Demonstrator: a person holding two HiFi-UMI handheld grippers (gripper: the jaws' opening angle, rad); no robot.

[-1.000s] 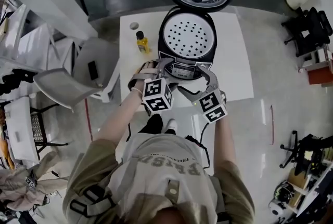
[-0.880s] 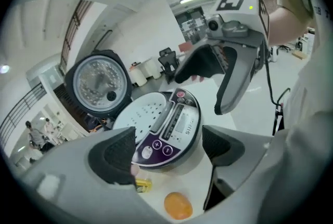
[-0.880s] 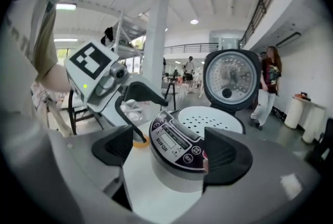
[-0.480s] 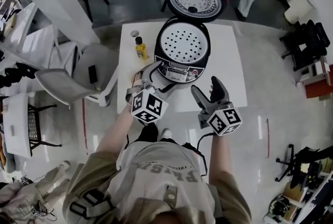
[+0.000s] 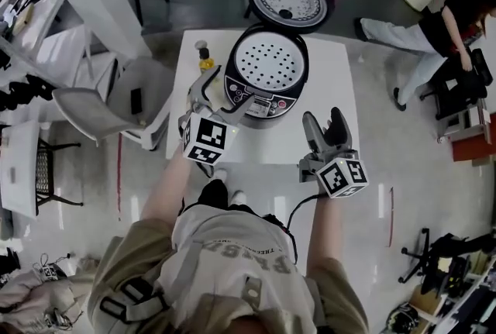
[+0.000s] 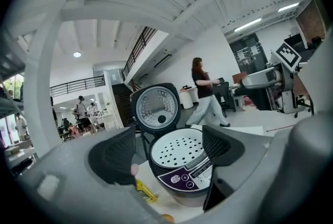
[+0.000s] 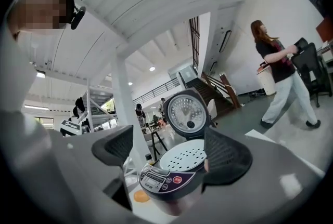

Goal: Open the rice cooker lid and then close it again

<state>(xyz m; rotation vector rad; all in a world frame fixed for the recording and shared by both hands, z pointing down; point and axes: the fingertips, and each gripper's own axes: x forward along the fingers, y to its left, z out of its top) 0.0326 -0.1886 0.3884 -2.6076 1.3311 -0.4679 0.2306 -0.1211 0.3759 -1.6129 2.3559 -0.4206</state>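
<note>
I hold my left gripper (image 5: 221, 94) and right gripper (image 5: 325, 125) in front of the rice cooker (image 5: 267, 73), both with jaws spread wide and gripping nothing. The cooker stands on the white table (image 5: 341, 92) with its lid (image 5: 291, 1) swung fully up and back. A small yellow bottle (image 5: 205, 61) stands just beside it.

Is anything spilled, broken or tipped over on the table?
No, nothing stands out. The rice cooker sits upright on the white table with its lid swung open, and no spill shows around the little yellow bottle beside it.
</note>
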